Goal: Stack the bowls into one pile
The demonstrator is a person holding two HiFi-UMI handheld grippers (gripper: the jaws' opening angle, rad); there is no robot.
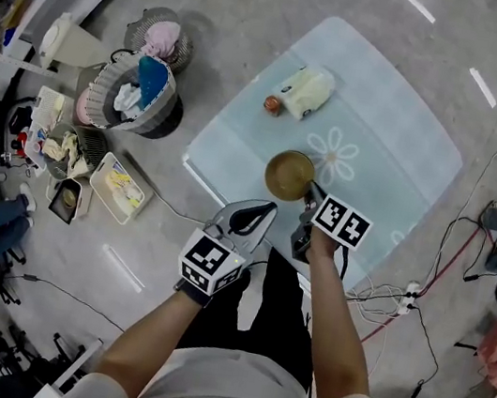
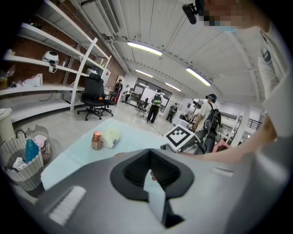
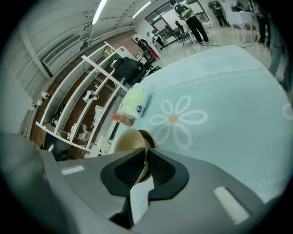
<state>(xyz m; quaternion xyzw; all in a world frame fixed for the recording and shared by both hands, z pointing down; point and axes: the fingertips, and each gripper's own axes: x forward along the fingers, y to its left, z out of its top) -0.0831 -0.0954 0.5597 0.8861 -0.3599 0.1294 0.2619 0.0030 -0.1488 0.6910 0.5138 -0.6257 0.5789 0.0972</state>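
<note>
- The brown bowl [image 1: 288, 174] is being gripped at its near rim by the right gripper [image 1: 309, 193], towards the near side of the bench [image 1: 401, 144].
- In the right gripper view the fingers [image 3: 161, 170] are being clenched on the thin wall of the bowl. One is inside and one outside, probably because a pinch on the rim is the surest hold such a wall allows.
- Whether the bowl is being rested on the cloth or carried just above it cannot be told.
- A second, darker rim seems to be lying just behind the pale one in that view. Whether one bowl or a nested pair is being held is not being shown clearly.
- The left gripper [image 1: 270, 209] is being held back at the near edge of the bench, just beside the right one. Its fingers [image 2: 132, 171] are closed on each other with nothing between them.
- It is likely being parked there so that the working hand is not being crowded.
- A small orange-lidded jar [image 1: 272, 104] and a pale pouch [image 1: 307, 91] are lying side by side at the far side of the bench, well apart from the bowl. They are judged to have no part in the stacking.
- No other loose bowl is being shown on the bench, so the pile is judged to be nearly done.
</note>
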